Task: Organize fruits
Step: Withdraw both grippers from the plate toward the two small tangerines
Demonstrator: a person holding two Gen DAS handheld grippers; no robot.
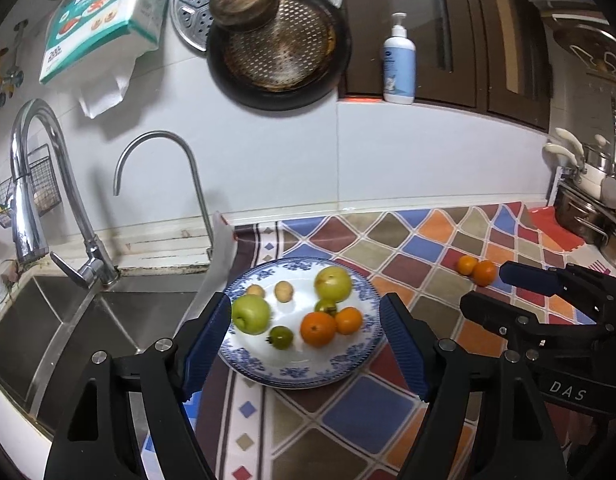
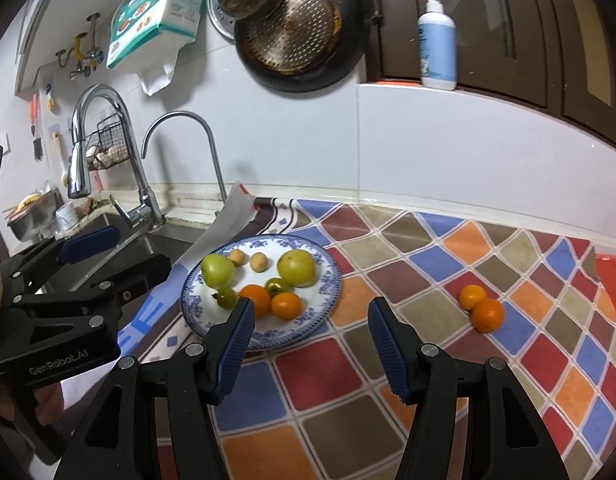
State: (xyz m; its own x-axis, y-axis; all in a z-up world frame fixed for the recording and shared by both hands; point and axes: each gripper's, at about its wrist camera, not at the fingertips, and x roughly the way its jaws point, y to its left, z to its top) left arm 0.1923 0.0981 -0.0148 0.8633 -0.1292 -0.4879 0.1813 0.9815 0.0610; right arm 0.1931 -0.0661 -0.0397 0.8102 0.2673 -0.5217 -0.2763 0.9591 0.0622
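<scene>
Reading "GenRobot.AI": left gripper body

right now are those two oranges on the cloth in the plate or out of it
Out. The two oranges lie touching on the patterned cloth, well to the right of the plate, which holds the other fruit.

"DAS" in pale letters on the black body of the right gripper. "GenRobot.AI" on the black body of the left gripper. "200" on the lower corner of the green-white tissue pack; other print there too blurred to read.
</scene>
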